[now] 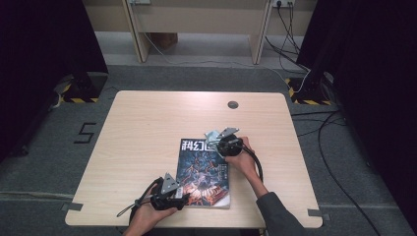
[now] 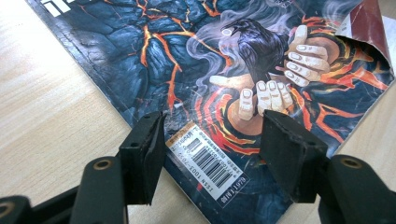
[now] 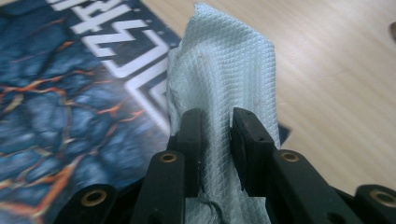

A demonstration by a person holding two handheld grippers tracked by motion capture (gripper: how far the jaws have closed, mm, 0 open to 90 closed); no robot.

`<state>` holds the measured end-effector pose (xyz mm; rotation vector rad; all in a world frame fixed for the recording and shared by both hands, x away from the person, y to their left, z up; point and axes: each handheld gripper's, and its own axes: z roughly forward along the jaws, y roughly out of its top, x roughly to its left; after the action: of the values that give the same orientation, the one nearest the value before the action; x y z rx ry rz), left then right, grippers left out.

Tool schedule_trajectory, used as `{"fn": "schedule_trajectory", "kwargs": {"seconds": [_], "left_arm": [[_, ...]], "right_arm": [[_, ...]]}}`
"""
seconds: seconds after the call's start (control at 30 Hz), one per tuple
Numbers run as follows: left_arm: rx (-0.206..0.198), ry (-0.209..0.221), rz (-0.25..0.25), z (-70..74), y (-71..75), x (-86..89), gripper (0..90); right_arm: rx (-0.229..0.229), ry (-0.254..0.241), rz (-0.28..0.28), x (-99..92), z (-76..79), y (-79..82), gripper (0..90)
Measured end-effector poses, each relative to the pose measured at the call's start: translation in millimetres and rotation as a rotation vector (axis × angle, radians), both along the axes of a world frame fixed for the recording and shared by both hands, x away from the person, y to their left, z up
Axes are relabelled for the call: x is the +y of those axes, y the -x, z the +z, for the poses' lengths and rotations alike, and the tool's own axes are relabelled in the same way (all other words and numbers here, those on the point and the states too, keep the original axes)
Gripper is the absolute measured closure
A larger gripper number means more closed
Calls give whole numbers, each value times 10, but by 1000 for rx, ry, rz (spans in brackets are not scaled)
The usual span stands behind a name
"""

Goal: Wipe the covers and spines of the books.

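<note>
Right tool (image 3: 215,135) pinches cloth (image 3: 224,74) at magazine (image 1: 204,169) top; left tool (image 2: 212,154) wide over its corner.

A magazine (image 1: 204,172) lay on the table (image 1: 147,128), near my edge, right of centre. My left gripper (image 1: 181,200) rested at its near left corner; my right gripper (image 1: 216,142) pinched a cloth (image 1: 212,136) over its far right corner.

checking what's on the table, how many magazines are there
1. The magazine lies flat near the table's front edge. The left gripper is open over its barcode corner, and the right gripper holds a cloth at its far corner.
</note>
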<state>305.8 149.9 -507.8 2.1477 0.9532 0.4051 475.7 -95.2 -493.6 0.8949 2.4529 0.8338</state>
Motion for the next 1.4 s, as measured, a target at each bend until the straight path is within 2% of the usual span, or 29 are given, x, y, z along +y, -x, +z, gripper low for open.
{"fn": "schedule_trajectory", "kwargs": {"seconds": [0.23,0.33,0.4,0.5,0.63,0.7,0.87,1.0,1.1,1.23,1.27,1.3,1.4], "left_arm": [[-5,7,-1,-7,3,4,395],[-4,7,-2,-7,2,3,395],[-5,7,-2,-7,2,5,395],[-4,5,-5,-5,-3,6,394],[-5,8,-2,-8,0,5,394],[-3,5,-4,-4,-5,3,394],[-1,-1,-6,0,-6,5,393],[-4,5,-5,-5,-4,4,393],[-2,5,-11,-4,-12,7,392],[-1,0,-11,-2,-10,9,392],[-1,0,-11,-2,-10,9,392],[-1,3,-12,-3,-12,11,391],[-5,4,-7,-6,-6,8,392]], "right_arm": [[19,-9,74,116,-3,286,743],[14,3,89,114,1,351,741],[30,-8,80,84,6,336,738],[5,23,38,-11,13,279,734],[0,1,-30,-187,3,170,734],[3,-17,-47,-230,-5,138,728],[-8,-25,-78,-267,-16,41,722],[-14,-22,-81,-262,-15,18,721],[-28,5,-73,-225,-10,40,733],[-52,69,-32,-127,6,106,731],[-52,69,-32,-127,6,106,731],[-59,90,0,-74,9,146,733],[-60,92,18,-14,7,190,733]]}}
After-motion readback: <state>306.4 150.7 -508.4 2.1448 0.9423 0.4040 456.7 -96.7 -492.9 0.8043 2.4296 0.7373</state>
